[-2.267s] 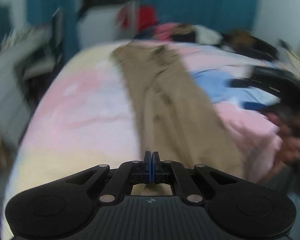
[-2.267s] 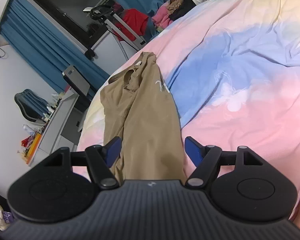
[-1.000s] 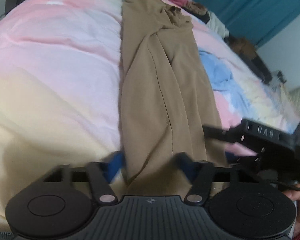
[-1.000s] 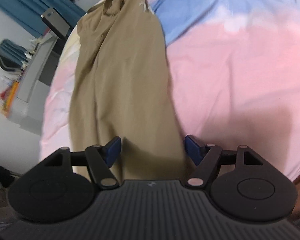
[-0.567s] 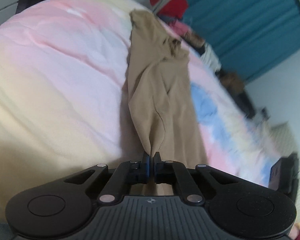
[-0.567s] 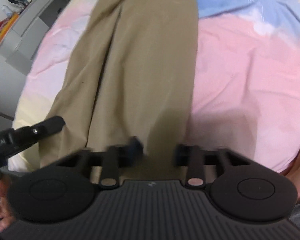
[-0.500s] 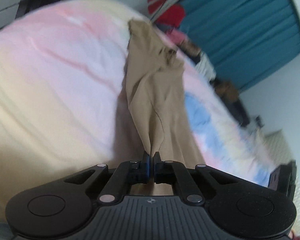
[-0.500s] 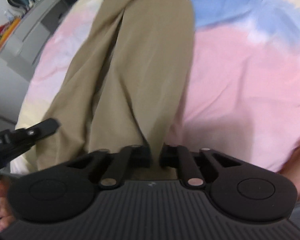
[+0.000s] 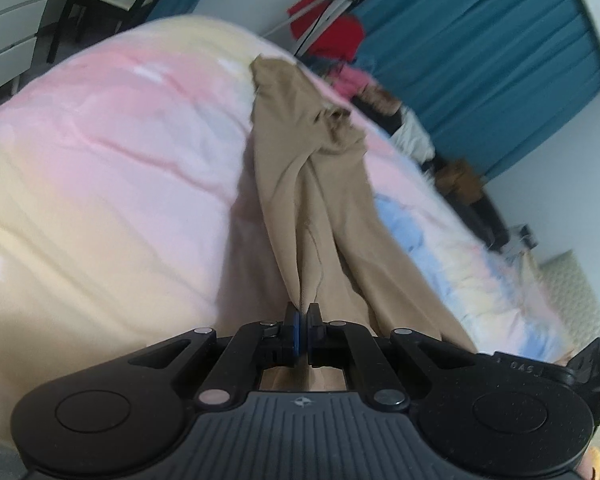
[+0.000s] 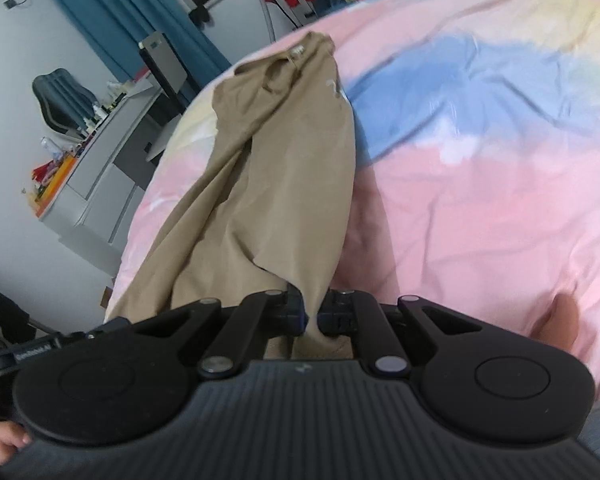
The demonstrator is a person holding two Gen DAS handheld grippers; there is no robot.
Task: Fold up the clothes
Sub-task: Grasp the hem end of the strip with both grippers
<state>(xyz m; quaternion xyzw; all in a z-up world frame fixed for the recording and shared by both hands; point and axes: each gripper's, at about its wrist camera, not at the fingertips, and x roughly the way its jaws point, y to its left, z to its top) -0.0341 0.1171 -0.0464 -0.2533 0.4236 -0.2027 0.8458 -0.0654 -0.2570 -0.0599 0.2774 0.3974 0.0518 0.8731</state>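
A tan garment (image 9: 316, 184) lies lengthwise on the pastel bedspread (image 9: 112, 168), folded narrow, its collar end far away. My left gripper (image 9: 302, 316) is shut on the near hem and lifts it off the bed. In the right wrist view the same tan garment (image 10: 268, 184) stretches away, and my right gripper (image 10: 310, 306) is shut on the near hem's other corner, also raised. The right gripper's body (image 9: 540, 364) shows at the left view's lower right edge.
The bedspread (image 10: 480, 168) is pink, blue and yellow. A pile of clothes (image 9: 384, 100) lies at the far end by blue curtains (image 9: 480, 40). A grey desk (image 10: 96, 160) with clutter and a chair (image 10: 60, 96) stand beside the bed.
Both grippers closed on the garment's near hem and have lifted it; the cloth now rises off the bed towards the jaws and both views have tilted up.
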